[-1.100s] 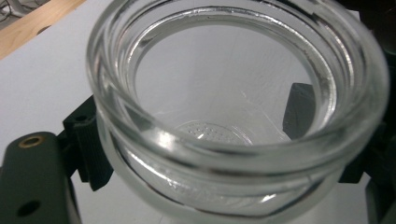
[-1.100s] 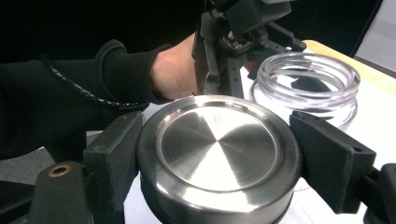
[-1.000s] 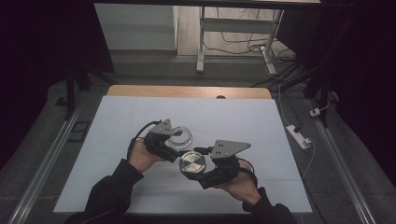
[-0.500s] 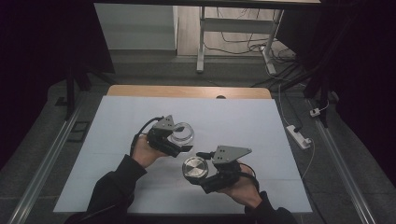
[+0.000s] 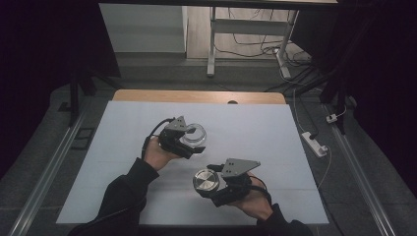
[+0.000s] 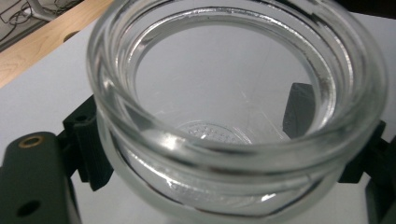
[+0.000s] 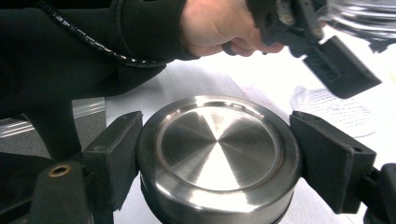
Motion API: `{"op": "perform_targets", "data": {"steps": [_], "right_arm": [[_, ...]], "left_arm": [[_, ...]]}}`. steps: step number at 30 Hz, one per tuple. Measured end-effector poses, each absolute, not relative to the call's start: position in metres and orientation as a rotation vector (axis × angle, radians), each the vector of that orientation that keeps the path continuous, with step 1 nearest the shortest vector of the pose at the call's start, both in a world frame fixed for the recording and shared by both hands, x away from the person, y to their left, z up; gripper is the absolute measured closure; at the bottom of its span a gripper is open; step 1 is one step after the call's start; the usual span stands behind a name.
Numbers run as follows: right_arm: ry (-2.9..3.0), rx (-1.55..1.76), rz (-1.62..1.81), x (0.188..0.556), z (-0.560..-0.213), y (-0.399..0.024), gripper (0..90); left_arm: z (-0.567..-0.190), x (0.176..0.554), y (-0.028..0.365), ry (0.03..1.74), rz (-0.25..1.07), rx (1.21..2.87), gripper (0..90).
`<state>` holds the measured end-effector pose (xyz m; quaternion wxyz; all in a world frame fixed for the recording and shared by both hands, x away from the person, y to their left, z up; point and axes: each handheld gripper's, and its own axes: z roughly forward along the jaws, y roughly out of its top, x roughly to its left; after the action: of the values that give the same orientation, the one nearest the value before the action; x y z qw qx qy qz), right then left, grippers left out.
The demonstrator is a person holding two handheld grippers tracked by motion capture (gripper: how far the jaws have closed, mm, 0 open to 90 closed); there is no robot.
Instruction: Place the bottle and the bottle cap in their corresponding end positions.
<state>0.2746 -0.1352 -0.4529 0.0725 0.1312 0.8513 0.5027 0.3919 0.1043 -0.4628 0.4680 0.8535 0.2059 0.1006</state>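
Clear glass jar (image 6: 233, 107), mouth open, sits clamped between the left gripper (image 5: 189, 142) jaws above the white table cover (image 5: 255, 123). Nearby, the right gripper (image 5: 211, 183) pinches a brushed steel lid (image 7: 218, 156) by its rim. The jar's base is cut off from view; a sleeve (image 7: 70, 51) blocks the table behind.

White table cover (image 5: 255, 123); power strip (image 5: 314, 143) beside it.
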Motion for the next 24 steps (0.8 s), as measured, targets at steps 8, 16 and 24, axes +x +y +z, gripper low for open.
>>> {"op": "perform_targets", "data": {"steps": [8,16,24], "right_arm": [[2.569,0.396,1.497,0.276,-0.461,-0.132,19.6],[2.581,0.42,1.482,0.28,-0.47,-0.13,19.7],[2.59,0.44,1.456,0.286,-0.479,-0.127,19.6]], "left_arm": [[-0.471,0.406,0.098,0.524,0.252,2.09,15.3],[-0.477,0.418,0.092,0.547,0.263,2.096,15.3],[-0.48,0.426,0.09,0.562,0.275,2.094,15.3]]}}
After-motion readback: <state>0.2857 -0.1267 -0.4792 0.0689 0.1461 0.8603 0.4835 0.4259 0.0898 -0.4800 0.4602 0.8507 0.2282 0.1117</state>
